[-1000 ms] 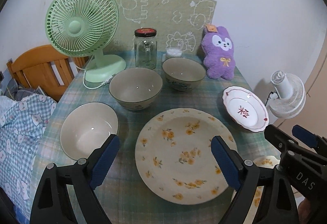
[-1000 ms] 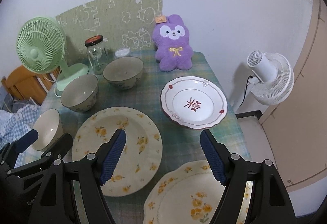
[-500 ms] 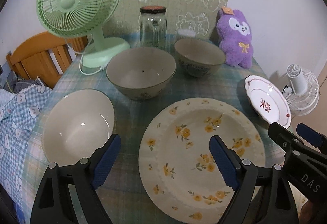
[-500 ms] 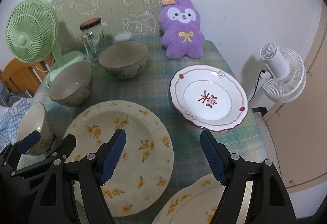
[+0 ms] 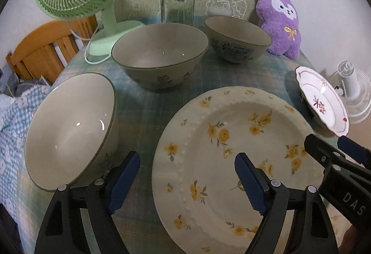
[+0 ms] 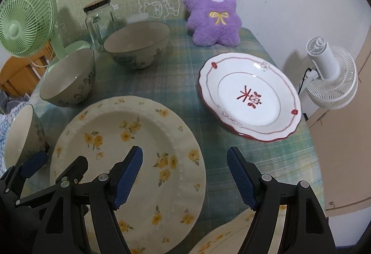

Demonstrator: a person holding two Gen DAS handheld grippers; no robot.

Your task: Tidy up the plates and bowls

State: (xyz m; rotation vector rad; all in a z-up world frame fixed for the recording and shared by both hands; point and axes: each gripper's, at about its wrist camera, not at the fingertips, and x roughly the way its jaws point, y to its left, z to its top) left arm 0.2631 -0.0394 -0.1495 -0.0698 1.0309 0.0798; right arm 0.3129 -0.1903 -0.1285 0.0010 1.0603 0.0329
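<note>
Both tongs (image 5: 186, 181) (image 6: 184, 176) now nearer floral plate (image 5: 231, 161), bowls (image 5: 160, 54) behind.

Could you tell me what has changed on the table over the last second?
Both open grippers moved forward and lower over the table: the left gripper toward the near bowl and yellow-flowered plate, the right gripper toward the red-rimmed plate. Nothing was grasped; the dishes stayed where they were.

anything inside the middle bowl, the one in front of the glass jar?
Nothing visible inside the middle bowl: bare glazed interior with light glints. Its near wall hides the lowest part of the inside. The glass jar stands behind it.
</note>
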